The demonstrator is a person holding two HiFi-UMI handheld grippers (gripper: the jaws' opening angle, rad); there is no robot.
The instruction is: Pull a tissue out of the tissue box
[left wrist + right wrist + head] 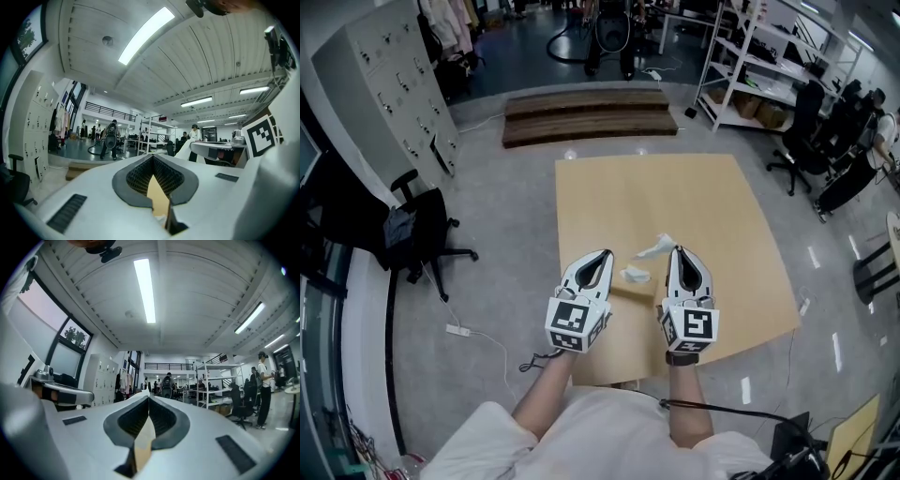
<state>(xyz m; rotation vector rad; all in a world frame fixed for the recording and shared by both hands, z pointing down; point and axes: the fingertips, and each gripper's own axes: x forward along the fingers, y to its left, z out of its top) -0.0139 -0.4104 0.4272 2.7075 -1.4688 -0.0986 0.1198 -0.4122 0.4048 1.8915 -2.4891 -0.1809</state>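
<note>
Grey polished floor [506,216] covered the workshop area, with a square tan wooden tabletop [675,197] at the centre of the head view. Beyond its far edge lay a low stepped platform of dark brown timber [586,114]. A pale grey locker cabinet [394,84] stood at the left, a white metal shelving rack [759,66] at the upper right, and a black swivel office chair [417,230] was beside the table's left side. The white left gripper [607,253] and the white right gripper [677,248] were held side by side above the near part of the table, both pointing away from the person. In the left gripper view the two jaws met at their tips, with only the hollow behind them showing tan table; nothing was gripped. The right gripper view showed the same condition: tips together, nothing between them. A crumpled white tissue [653,249] lay on the table just beside the right gripper's tip; contact could not be determined. A smaller crumpled white tissue [635,275] lay between the two grippers. The tissue box could not be identified with certainty in any view.
</note>
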